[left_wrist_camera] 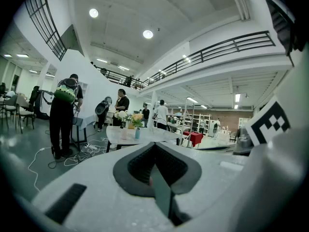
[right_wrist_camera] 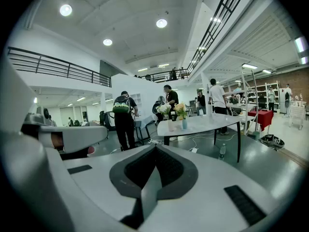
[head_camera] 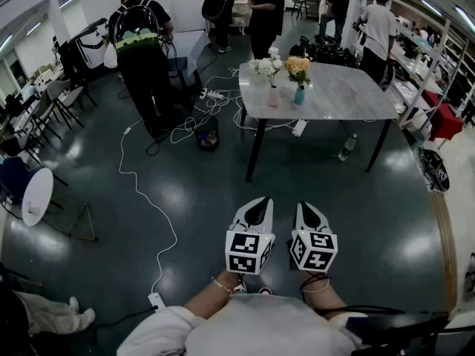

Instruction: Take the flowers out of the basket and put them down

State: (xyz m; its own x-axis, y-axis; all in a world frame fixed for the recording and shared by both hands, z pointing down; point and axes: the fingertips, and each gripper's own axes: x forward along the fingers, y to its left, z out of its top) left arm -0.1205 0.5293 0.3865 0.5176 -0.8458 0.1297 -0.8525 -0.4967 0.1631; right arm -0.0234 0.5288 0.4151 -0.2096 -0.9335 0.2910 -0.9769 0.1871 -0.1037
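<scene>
Both grippers are pressed together, nothing in them. The left gripper (head_camera: pixel 257 203) and right gripper (head_camera: pixel 309 208) sit side by side over the floor (head_camera: pixel 193 199). The flowers (head_camera: pixel 283 67) are well ahead of both, standing in two vases (head_camera: pixel 299 95) on the table (head_camera: pixel 349 95). I can't see a basket anywhere. Only the head view shows the wrists (head_camera: pixel 223 284) behind the grippers. The gripper views add the ceiling lights (right_wrist_camera: pixel 161 23) and a balcony railing (left_wrist_camera: pixel 227 47) overhead.
</scene>
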